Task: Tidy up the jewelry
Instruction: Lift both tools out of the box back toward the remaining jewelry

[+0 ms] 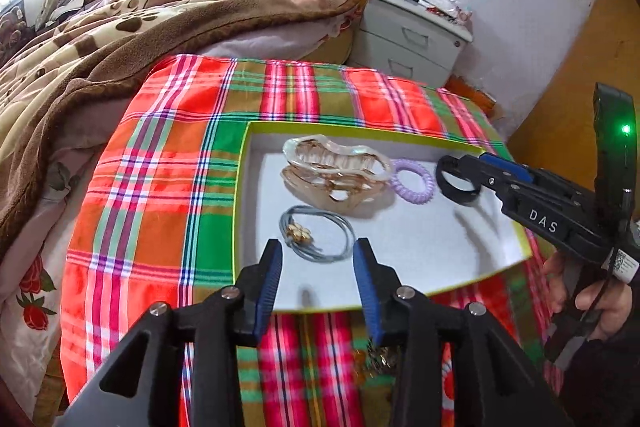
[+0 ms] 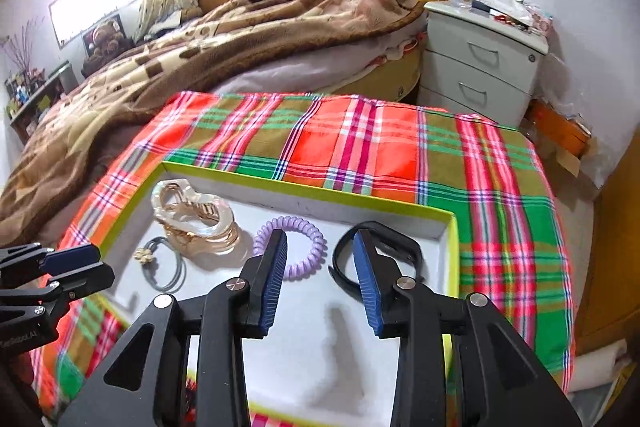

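A shallow white tray with a yellow-green rim [image 1: 240, 187] [image 2: 312, 193] lies on the plaid cloth. In it lie a clear and gold hair claw [image 1: 334, 173] [image 2: 196, 219], a purple spiral hair tie [image 1: 412, 185] [image 2: 298, 227], a grey hair tie with a gold flower [image 1: 316, 237] [image 2: 160, 261] and a black band [image 1: 456, 183] [image 2: 394, 241]. My left gripper [image 1: 318, 259] [image 2: 76, 263] is open and empty over the tray's near edge. My right gripper [image 2: 320, 247] [image 1: 476, 171] is open, just above the black band, with nothing between its fingers.
The plaid cloth [image 1: 160, 187] [image 2: 500, 187] covers a small table beside a bed with a brown blanket [image 1: 100, 39]. A grey nightstand [image 2: 480, 63] stands behind. Some gold jewelry [image 1: 376, 359] lies on the cloth under my left gripper.
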`<state>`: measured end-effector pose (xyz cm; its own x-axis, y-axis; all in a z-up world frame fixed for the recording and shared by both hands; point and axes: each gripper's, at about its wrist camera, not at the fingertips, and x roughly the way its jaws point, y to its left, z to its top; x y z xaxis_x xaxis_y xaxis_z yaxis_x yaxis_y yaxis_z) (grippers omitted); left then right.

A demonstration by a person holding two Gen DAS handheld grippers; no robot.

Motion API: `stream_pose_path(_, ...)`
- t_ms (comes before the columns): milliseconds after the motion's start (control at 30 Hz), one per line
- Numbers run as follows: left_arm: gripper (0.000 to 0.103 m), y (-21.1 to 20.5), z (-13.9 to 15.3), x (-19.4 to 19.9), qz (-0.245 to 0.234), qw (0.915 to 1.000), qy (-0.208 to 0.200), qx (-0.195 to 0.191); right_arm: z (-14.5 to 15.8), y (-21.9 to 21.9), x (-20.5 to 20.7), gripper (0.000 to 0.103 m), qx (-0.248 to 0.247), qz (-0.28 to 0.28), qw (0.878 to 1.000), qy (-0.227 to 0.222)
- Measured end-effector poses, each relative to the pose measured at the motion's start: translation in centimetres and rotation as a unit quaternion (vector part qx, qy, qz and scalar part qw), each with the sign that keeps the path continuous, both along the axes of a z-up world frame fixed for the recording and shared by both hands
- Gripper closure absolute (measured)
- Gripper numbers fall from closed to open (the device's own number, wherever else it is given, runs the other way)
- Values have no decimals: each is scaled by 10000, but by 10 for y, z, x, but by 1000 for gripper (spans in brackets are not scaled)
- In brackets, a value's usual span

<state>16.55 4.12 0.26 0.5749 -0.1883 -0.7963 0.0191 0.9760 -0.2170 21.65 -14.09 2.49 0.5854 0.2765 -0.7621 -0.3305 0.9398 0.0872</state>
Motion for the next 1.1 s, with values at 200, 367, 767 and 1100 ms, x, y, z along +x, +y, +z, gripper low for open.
stream_pose_path(200,63,1,3,-21,-94,9997,-6,-237,12,-20,-30,67,182,-197,9995,-135)
stream_pose_path(367,63,-3,7,-36,-164,9995,-74,-273,17,-38,-60,67,239,-364,9989,-188)
stream_pose_path(767,63,-24,-1,-59,-472,9978,-26,-461,-4,-86,-146,67,206,-974,9950,25)
stream_pose_path(1100,63,-29,-11,-74,-616,9971,49,-434,-26,-87,-207,67,26,-948,9955,79)
